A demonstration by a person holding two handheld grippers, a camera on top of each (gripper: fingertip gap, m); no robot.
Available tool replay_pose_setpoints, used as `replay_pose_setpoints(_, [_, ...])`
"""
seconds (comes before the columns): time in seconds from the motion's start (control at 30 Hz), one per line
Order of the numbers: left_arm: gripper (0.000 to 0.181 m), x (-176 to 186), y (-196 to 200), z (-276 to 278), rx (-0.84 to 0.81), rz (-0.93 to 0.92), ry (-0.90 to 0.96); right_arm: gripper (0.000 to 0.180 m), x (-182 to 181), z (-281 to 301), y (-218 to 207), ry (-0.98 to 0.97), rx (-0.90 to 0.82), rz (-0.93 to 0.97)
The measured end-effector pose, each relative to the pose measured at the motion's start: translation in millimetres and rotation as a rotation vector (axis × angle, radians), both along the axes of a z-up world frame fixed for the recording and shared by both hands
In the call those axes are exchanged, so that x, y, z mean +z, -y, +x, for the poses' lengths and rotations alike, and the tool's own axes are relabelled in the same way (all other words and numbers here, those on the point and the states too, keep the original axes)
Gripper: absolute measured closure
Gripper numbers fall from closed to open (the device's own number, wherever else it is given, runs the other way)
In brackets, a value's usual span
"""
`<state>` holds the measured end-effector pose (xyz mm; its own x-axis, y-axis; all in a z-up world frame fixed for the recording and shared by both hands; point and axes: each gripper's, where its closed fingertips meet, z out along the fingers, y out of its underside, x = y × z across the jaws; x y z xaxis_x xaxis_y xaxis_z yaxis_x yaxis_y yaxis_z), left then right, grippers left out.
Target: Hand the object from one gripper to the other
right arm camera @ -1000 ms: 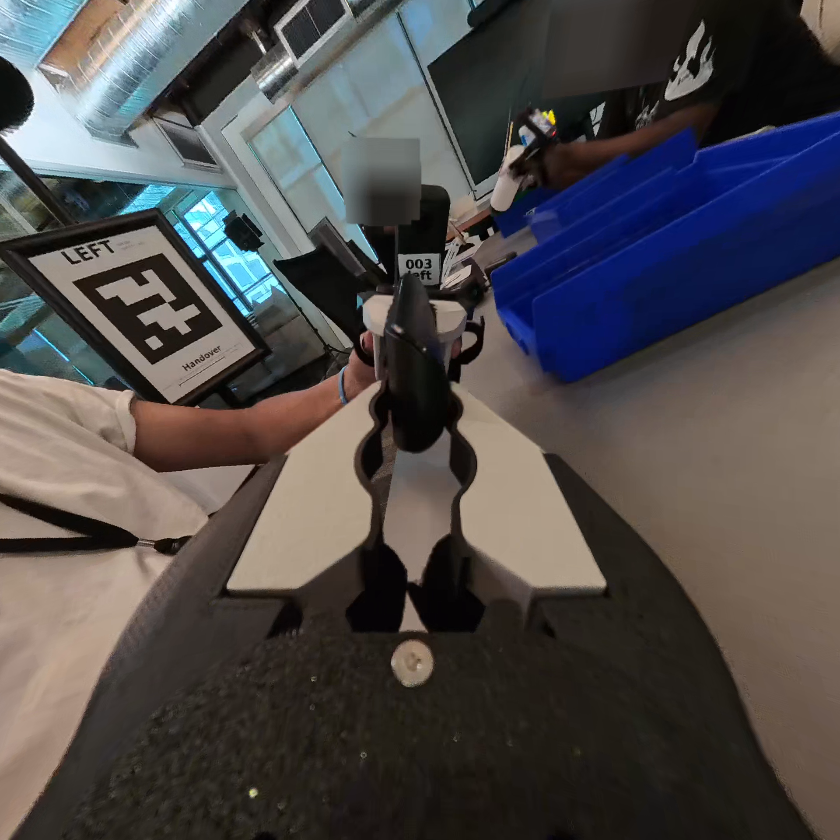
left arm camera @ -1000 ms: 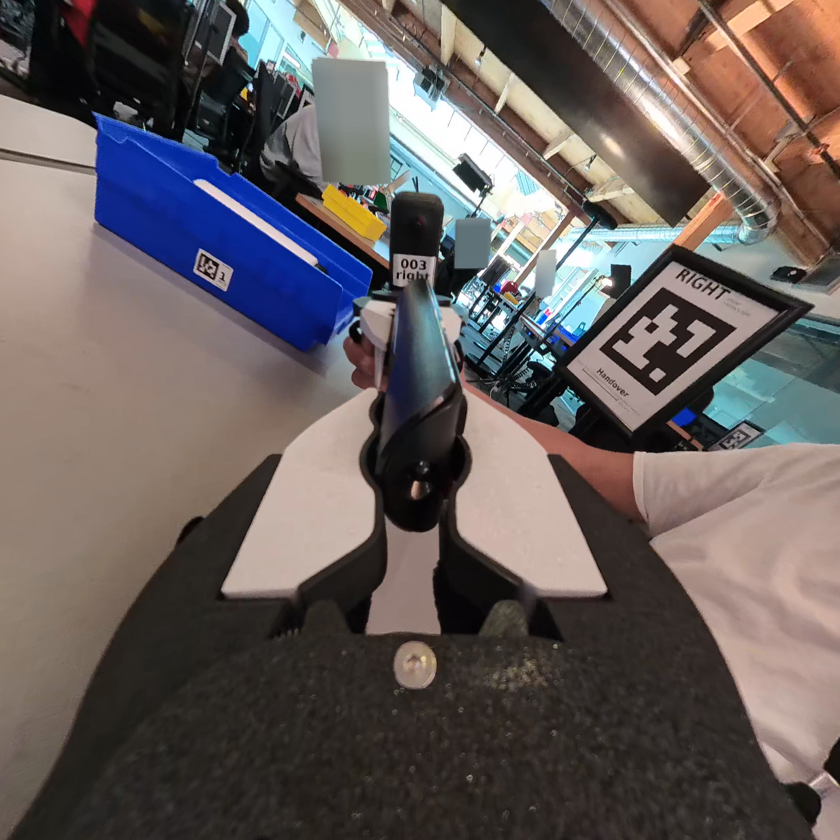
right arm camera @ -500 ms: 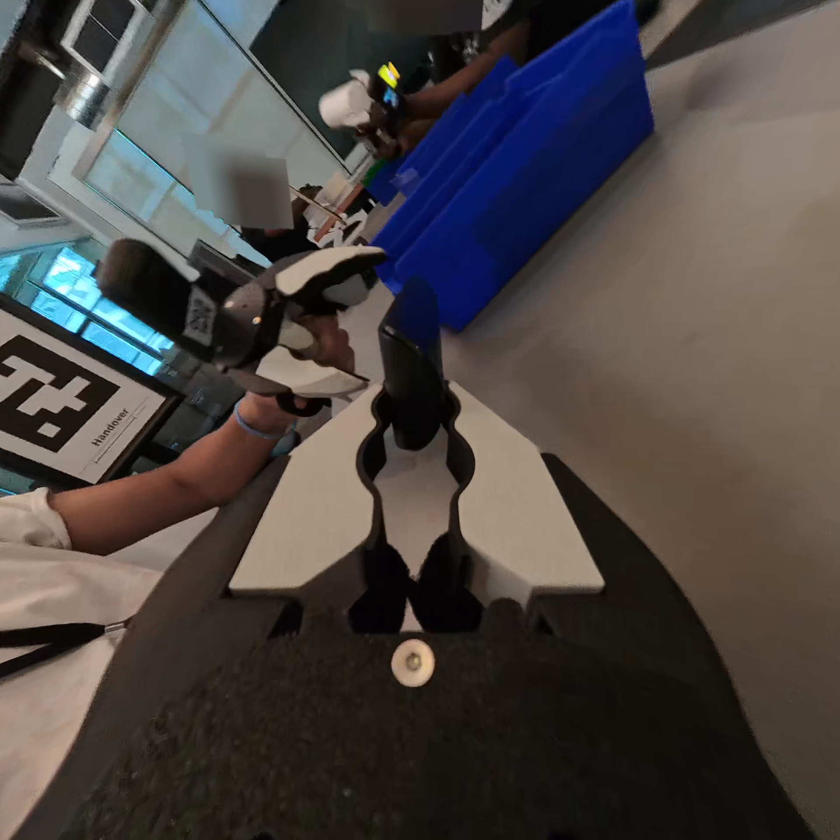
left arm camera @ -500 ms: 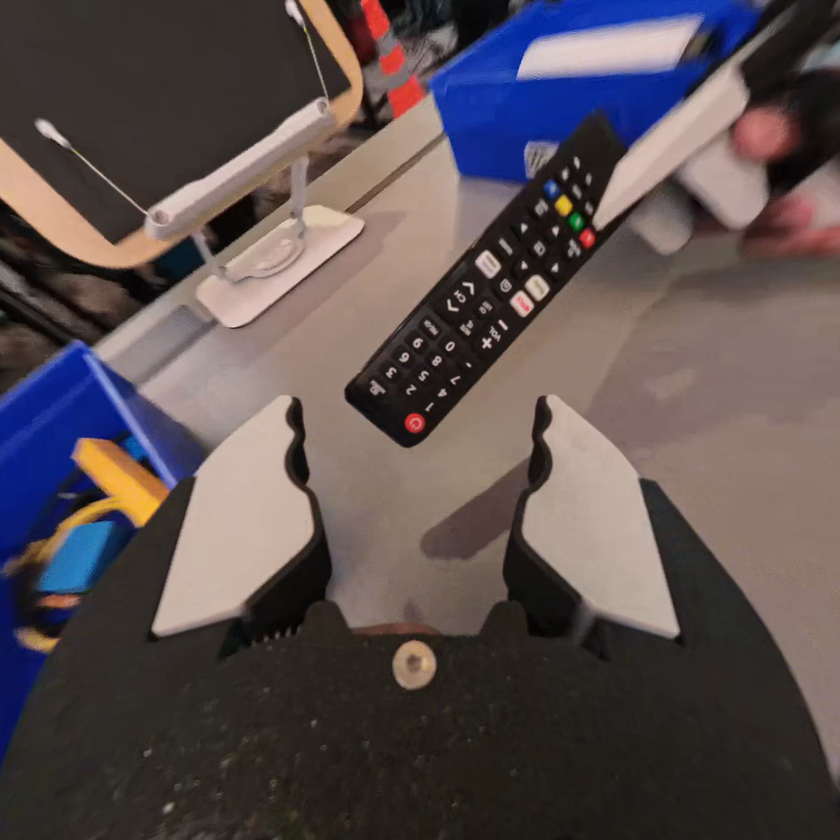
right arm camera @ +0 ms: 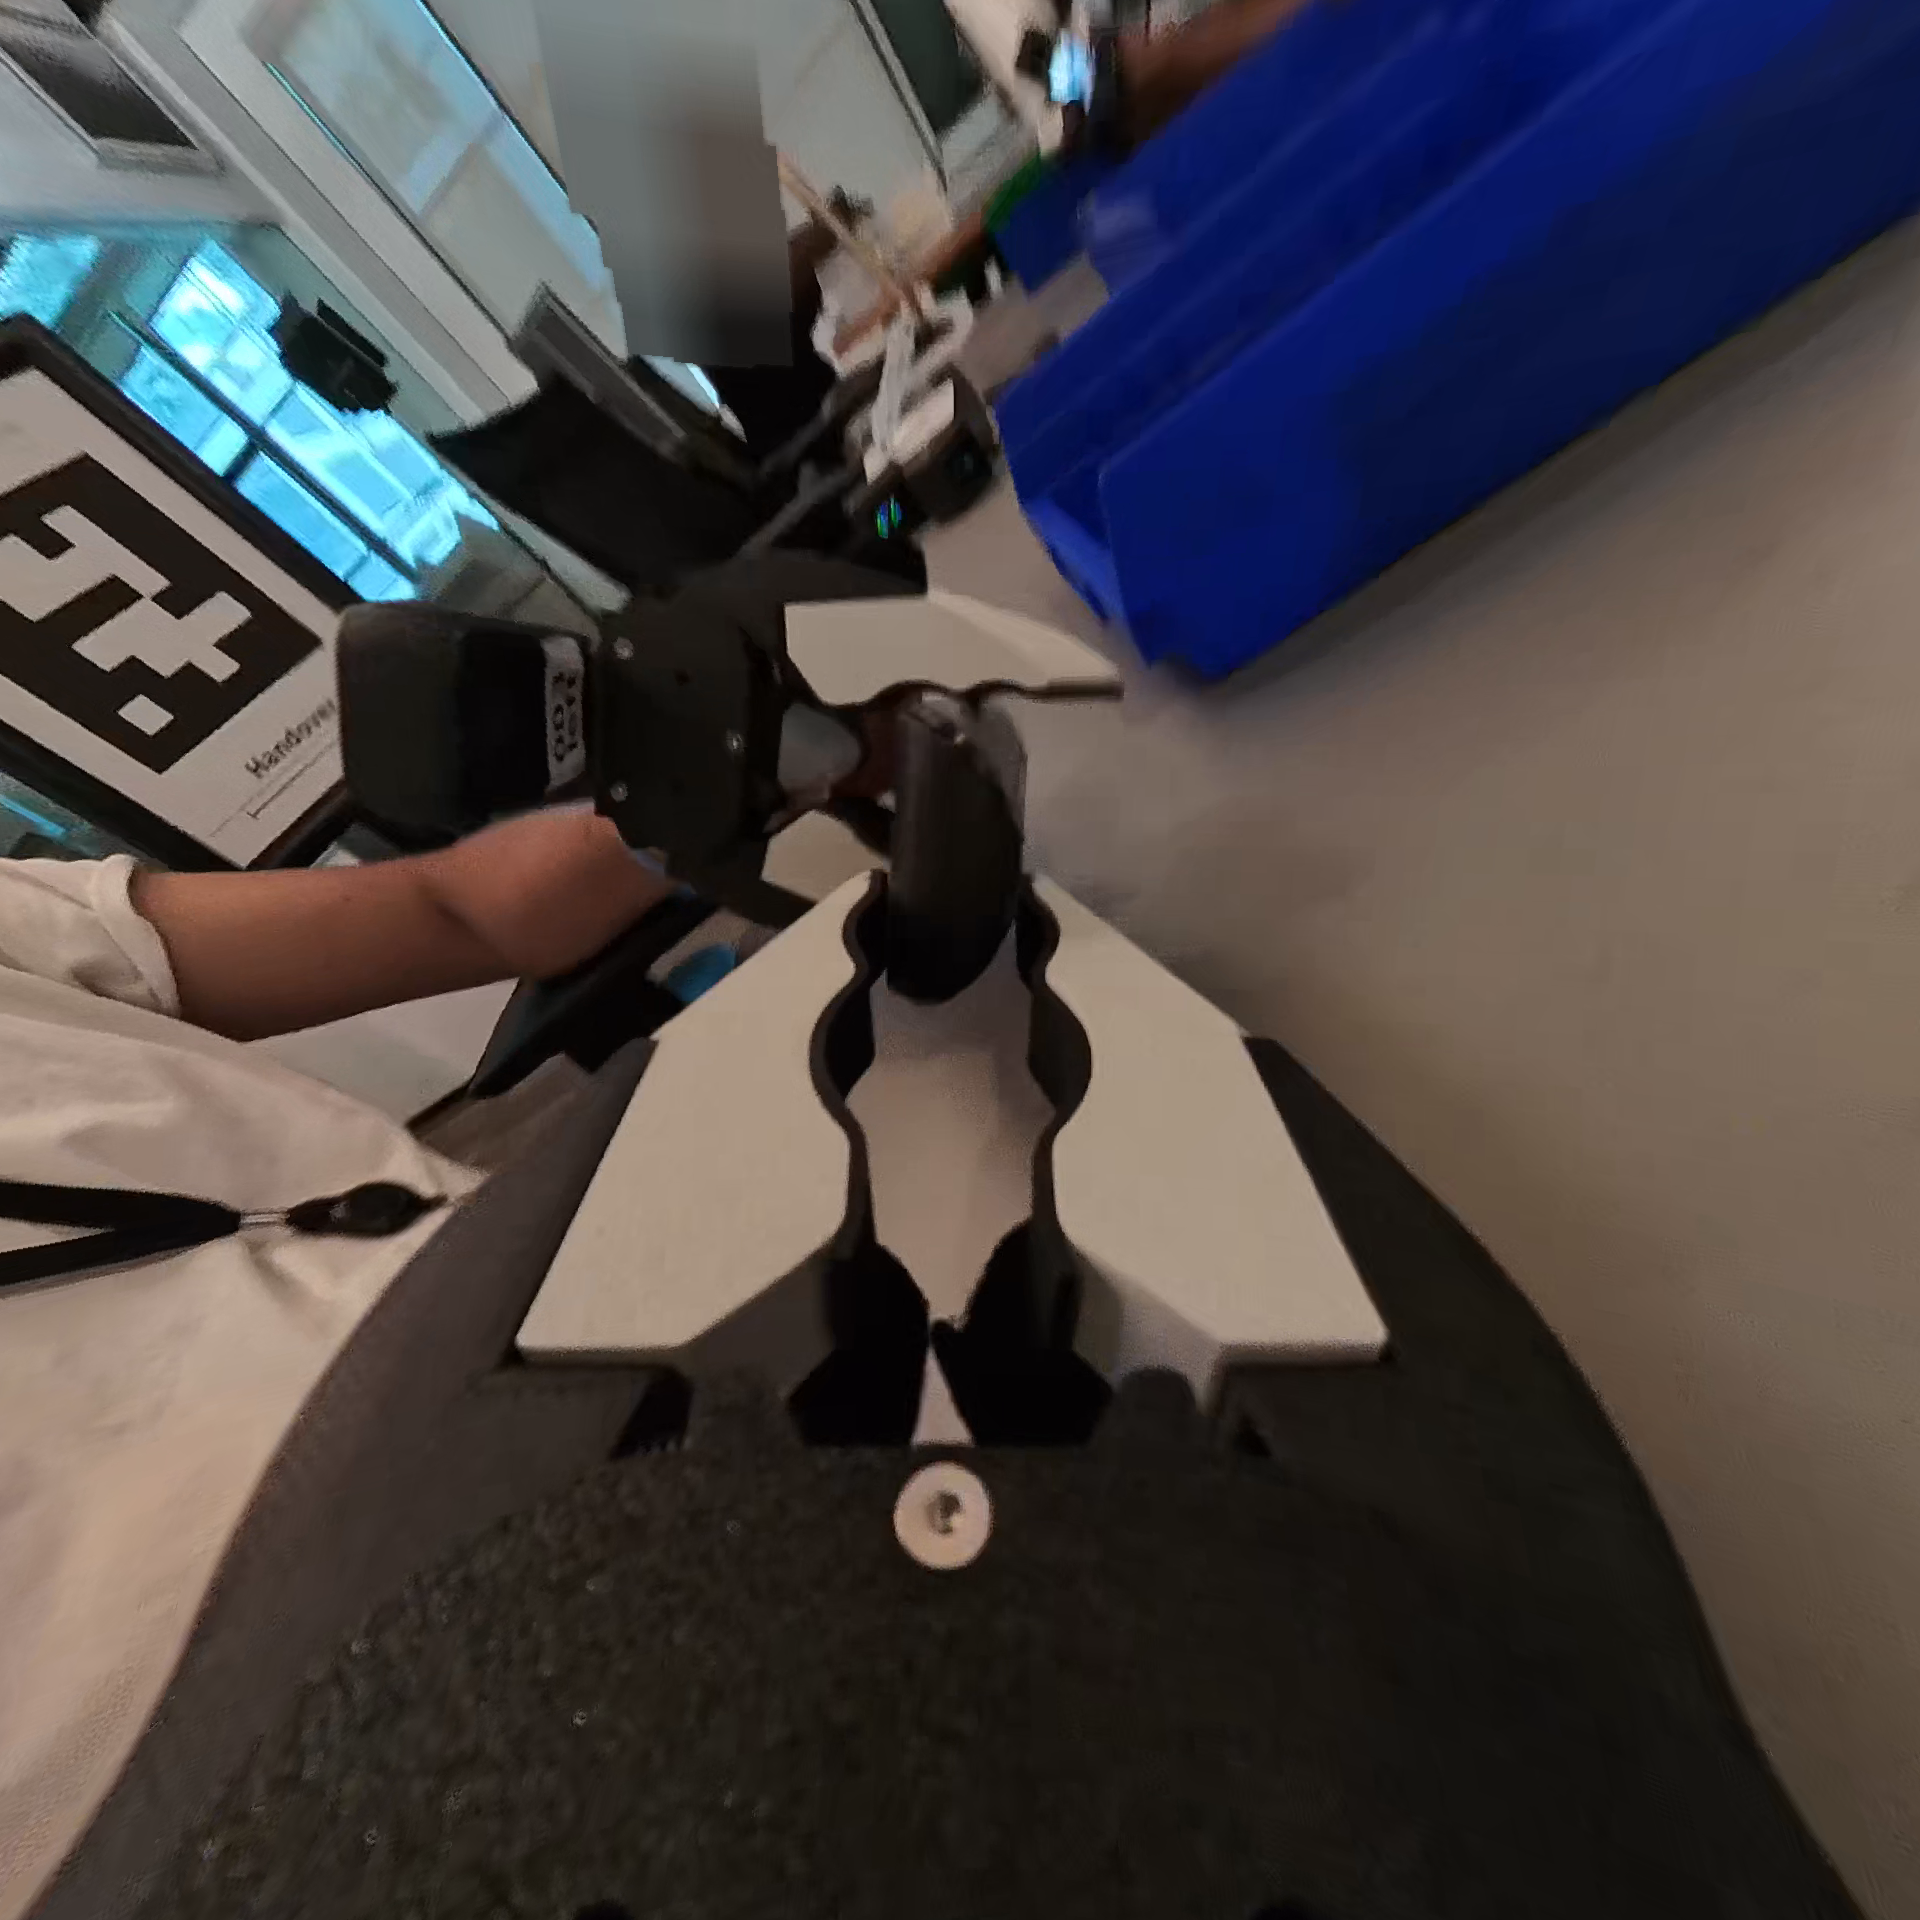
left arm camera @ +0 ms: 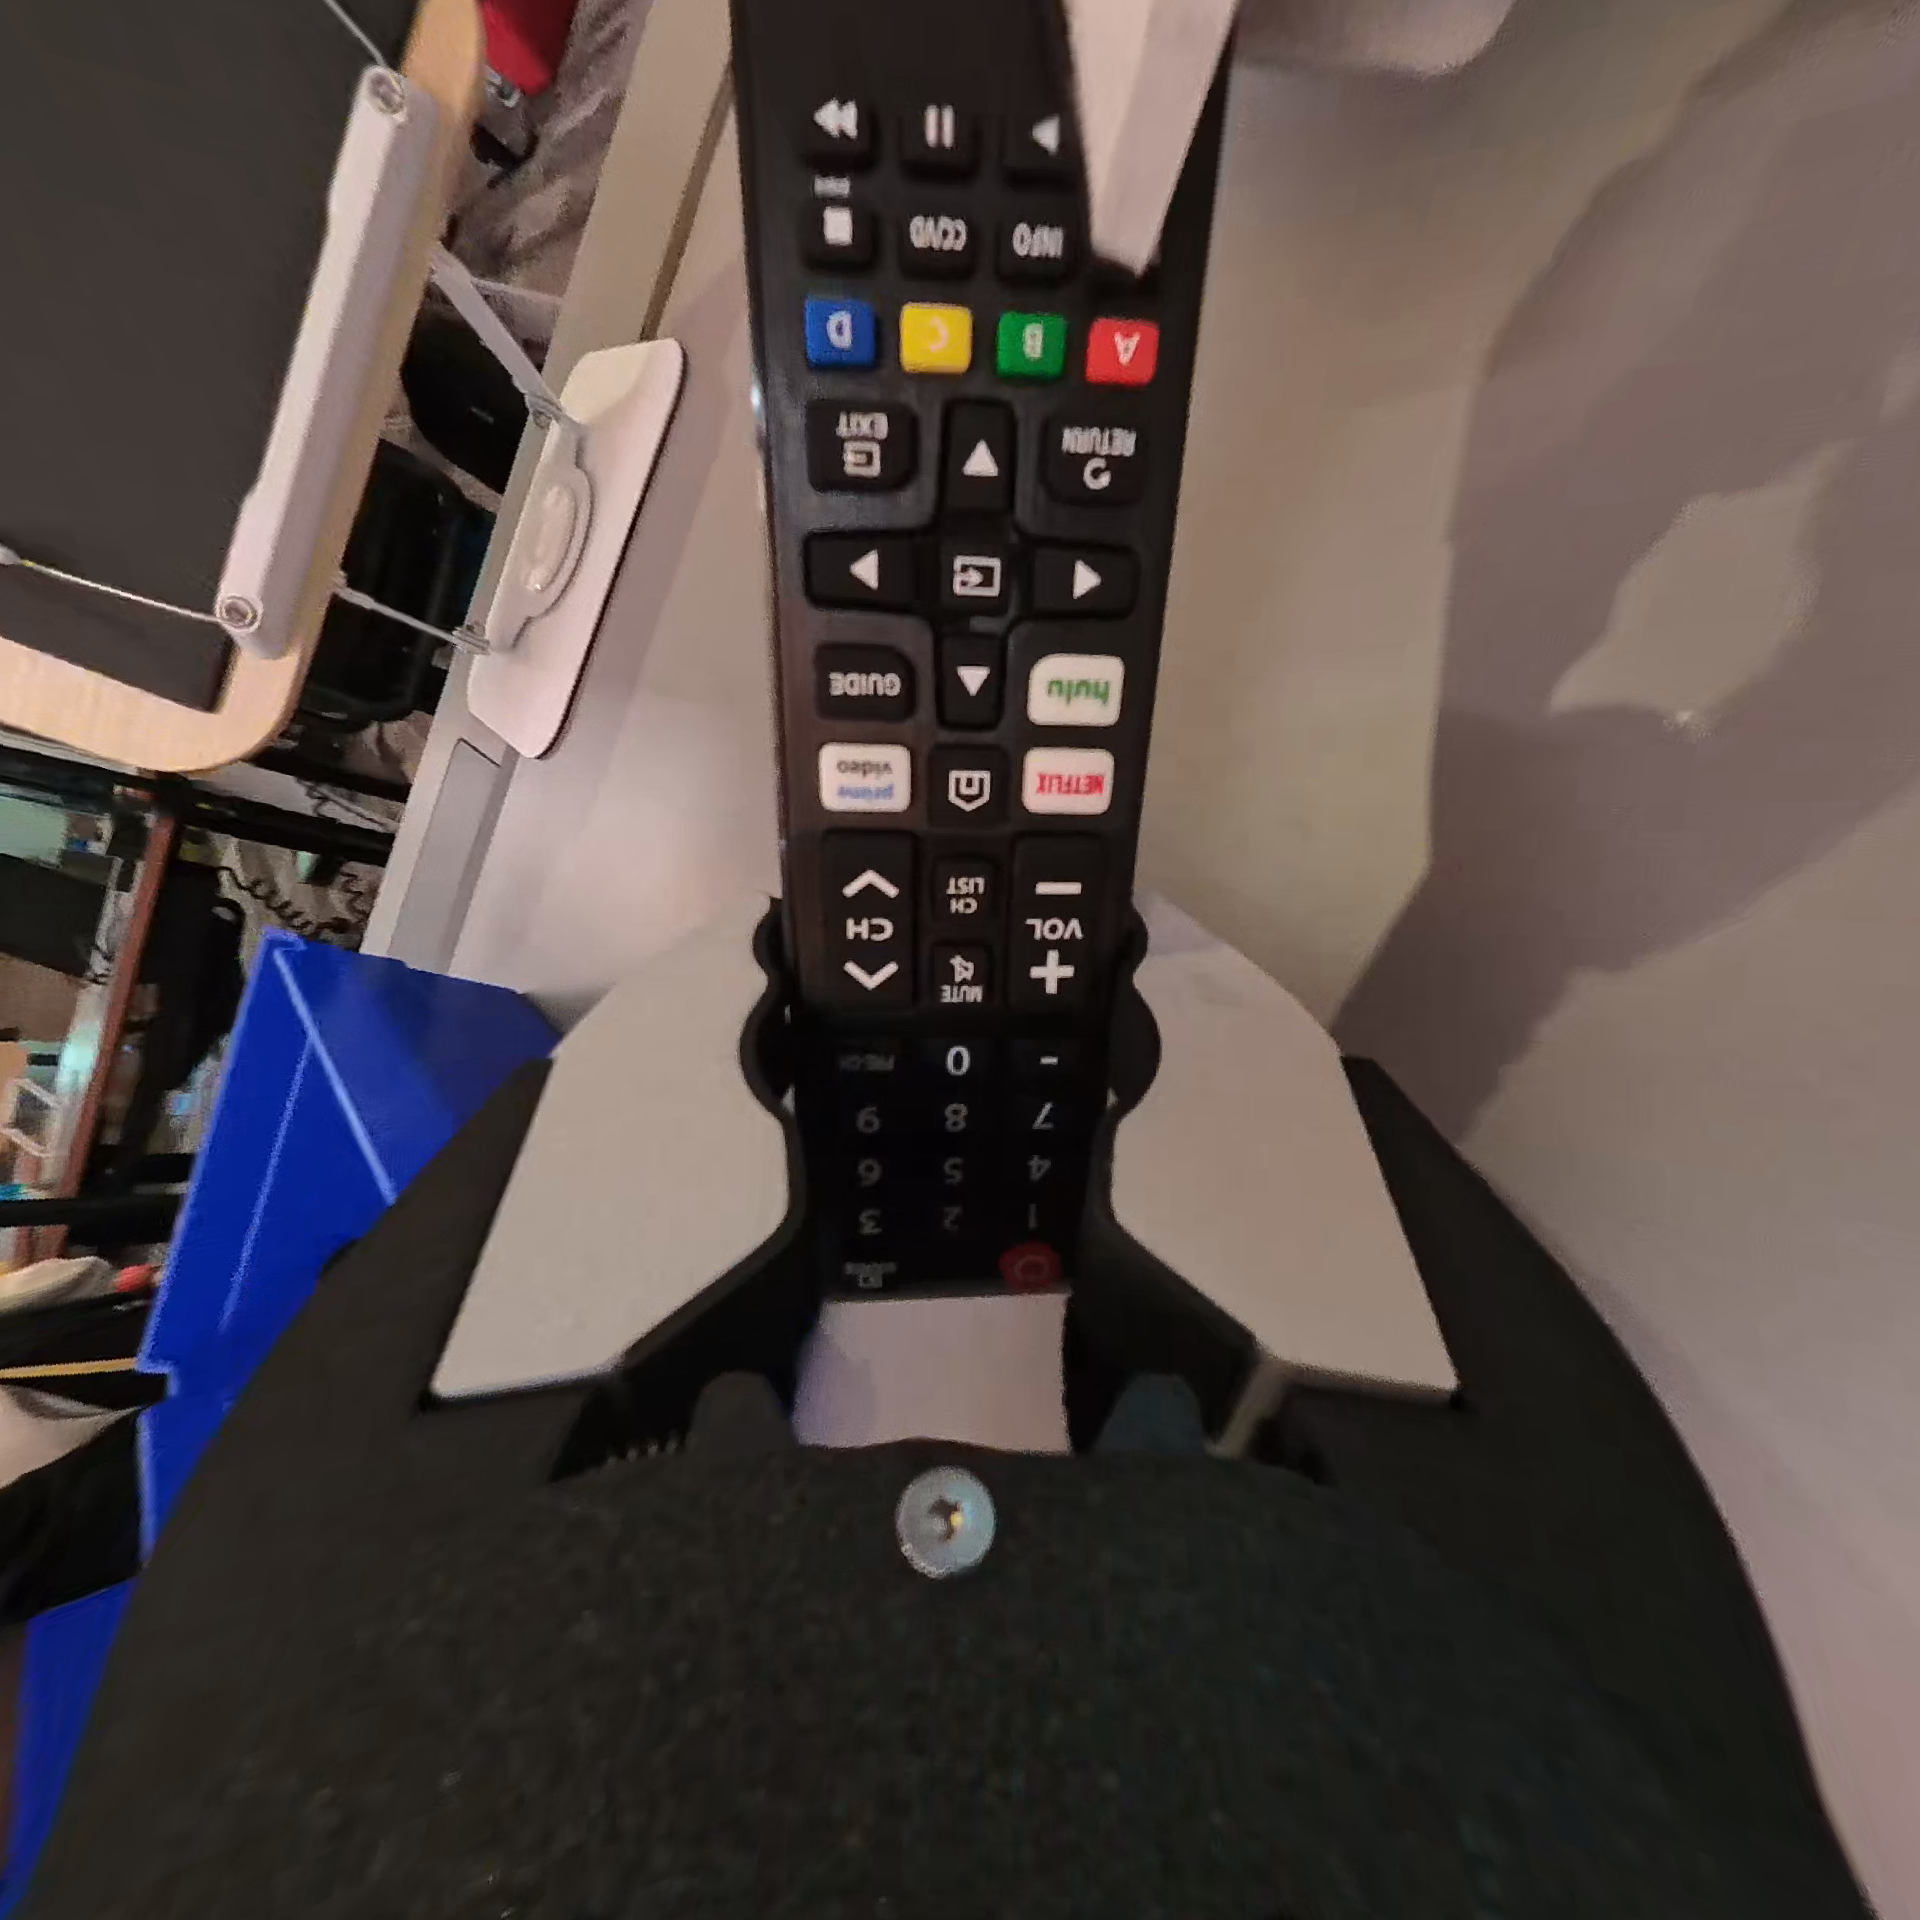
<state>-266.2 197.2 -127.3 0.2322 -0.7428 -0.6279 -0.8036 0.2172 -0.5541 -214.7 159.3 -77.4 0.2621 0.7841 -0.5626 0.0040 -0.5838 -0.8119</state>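
Left of the remote I note a blue plastic bin (left arm camera: 312, 1143) and, beyond it, a white flat-footed stand (left arm camera: 577, 540) on the pale grey counter (left arm camera: 1558, 623).

The long black plastic remote with coloured buttons (left arm camera: 966, 644) is the landmark. It is held above the counter, keypad up in the left wrist view. Half a second ago my left gripper (left arm camera: 951, 1049) stood released short of the remote's power-button end; its jaws are now clenched on that end, across the number keys. That is the change of note.

At the remote's far end, my right gripper (right arm camera: 951, 935) grips as before, jaws clenched on the narrow tip. A white finger (left arm camera: 1132, 135) of it lies over the top buttons.

Judgement: both grippers hold the remote at once, so the transfer stands at its midpoint. The right gripper must release next. A premature pull by either risks twisting the remote.
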Motion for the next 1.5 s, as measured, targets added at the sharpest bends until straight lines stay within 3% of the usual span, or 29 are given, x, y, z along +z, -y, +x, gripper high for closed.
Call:
replay_pose_setpoints(0.1, [0.123,9,1,2,0.005,-0.14,0.154,0.118,22,13,-19,-0.142,-0.143,0.151])
replay_pose_setpoints(0.27, [0.125,35,4,6,0.003,-0.576,0.592,0.118,31,36,-35,-0.181,-0.3,0.255])
replay_pose_setpoints(0.5, [0.125,72,31,21,-0.2,-1.021,0.988,0.116,33,-8,-9,-0.338,-0.1,0.144])
replay_pose_setpoints(0.6, [0.126,81,52,31,-0.309,-1.101,1.021,0.111,50,-24,2,-0.473,-0.041,0.126])
replay_pose_setpoints(0.7, [0.125,73,68,42,-0.339,-1.072,0.936,0.118,63,-30,5,-0.552,-0.042,0.139])
replay_pose_setpoints(0.73, [0.125,71,71,45,-0.344,-1.064,0.916,0.128,62,-31,7,-0.532,-0.033,0.143])
replay_pose_setpoints(0.9, [0.125,60,75,49,-0.35,-1.045,0.854,0.129,53,-31,10,-0.372,-0.03,0.165])
replay_pose_setpoints(1.0, [0.123,53,57,42,-0.281,-0.861,0.818,0.129,37,-22,-3,-0.253,-0.101,0.123])
replay_pose_setpoints(1.13, [0.105,50,26,25,-0.137,-0.521,0.711,0.128,10,23,-43,-0.13,-0.381,-0.022])
replay_pose_setpoints(1.23, [0.1,46,19,23,-0.064,-0.304,0.581,0.128,7,53,-60,-0.241,-0.566,-0.111])
replay_pose_setpoints(1.3, [0.097,44,30,33,-0.081,-0.256,0.54,0.129,6,57,-62,-0.39,-0.594,-0.215])
replay_pose_setpoints(1.4, [0.097,46,44,45,-0.125,-0.248,0.548,0.129,20,48,-52,-0.795,-0.41,-0.519])
replay_pose_setpoints(1.5, [0.101,56,41,41,-0.133,-0.196,0.574,0.129,18,30,-43,-0.856,-0.265,-0.644])
